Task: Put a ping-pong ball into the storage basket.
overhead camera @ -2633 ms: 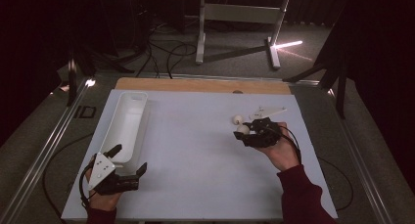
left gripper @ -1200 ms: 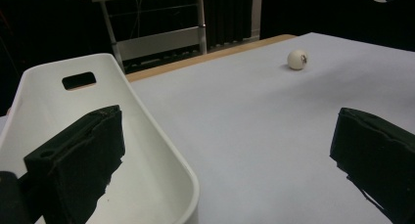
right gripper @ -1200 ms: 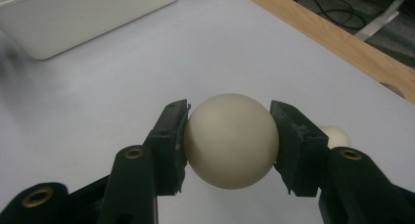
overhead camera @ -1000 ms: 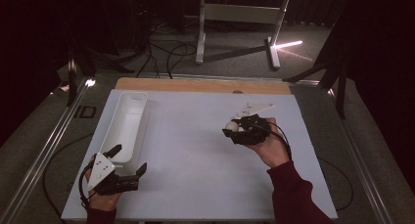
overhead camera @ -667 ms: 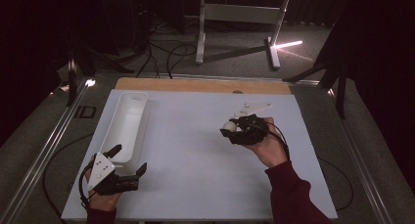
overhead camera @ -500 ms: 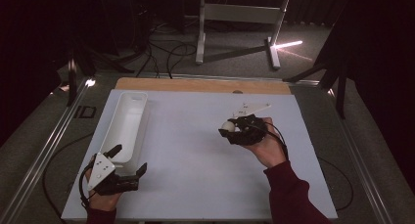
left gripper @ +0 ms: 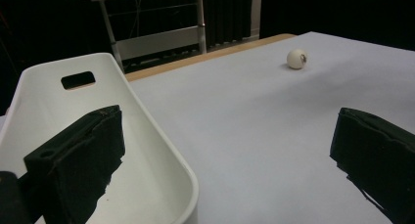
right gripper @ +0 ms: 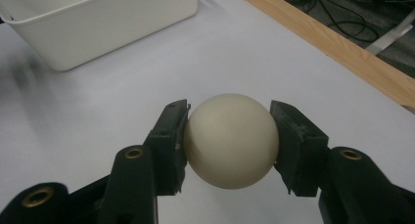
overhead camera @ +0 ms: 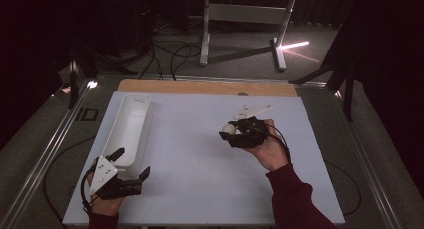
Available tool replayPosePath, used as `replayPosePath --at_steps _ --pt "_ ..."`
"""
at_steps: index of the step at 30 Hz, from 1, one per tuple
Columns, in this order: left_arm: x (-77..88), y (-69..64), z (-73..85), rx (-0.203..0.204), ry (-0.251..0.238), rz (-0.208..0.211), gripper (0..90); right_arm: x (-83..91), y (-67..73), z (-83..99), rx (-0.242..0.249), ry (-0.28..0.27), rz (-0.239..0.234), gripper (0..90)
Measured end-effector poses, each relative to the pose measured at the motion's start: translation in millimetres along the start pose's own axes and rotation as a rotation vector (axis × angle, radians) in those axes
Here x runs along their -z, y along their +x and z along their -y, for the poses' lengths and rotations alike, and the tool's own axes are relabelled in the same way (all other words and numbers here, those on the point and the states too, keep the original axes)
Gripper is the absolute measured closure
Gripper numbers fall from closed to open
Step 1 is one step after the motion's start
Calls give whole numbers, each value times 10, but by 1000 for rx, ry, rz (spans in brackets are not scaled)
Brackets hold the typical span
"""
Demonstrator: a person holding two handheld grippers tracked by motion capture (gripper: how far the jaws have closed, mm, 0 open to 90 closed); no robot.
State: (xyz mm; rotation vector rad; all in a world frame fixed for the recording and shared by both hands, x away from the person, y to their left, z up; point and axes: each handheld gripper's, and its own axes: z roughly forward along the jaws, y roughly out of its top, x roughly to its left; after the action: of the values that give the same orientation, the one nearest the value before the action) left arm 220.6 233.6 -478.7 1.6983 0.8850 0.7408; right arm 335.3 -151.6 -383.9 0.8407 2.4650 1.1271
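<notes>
The right hand-held gripper (right gripper: 230, 136) pinches a cream ball (right gripper: 230, 140) between its two jaws, gripped at its widest so it cannot slip, lifted clear of the pale surface (overhead camera: 200, 154). Being round, the ball has no long axis and points nowhere. The white bin (overhead camera: 129, 129) lies well off beyond its jaws, probably the destination. The left hand-held gripper (overhead camera: 131, 164) rests beside the bin's near end, jaws spread, holding nothing.

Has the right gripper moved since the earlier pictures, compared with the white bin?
Yes. The right gripper, shut on the ball, has shifted left, toward the white bin, and slightly nearer the person.
</notes>
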Motion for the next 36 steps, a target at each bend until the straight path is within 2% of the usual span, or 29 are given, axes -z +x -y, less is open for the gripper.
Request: replayPosePath --at_steps 36 --pt "5 8 1 1 1 2 2 -120 105 -175 20 -10 -33 502"
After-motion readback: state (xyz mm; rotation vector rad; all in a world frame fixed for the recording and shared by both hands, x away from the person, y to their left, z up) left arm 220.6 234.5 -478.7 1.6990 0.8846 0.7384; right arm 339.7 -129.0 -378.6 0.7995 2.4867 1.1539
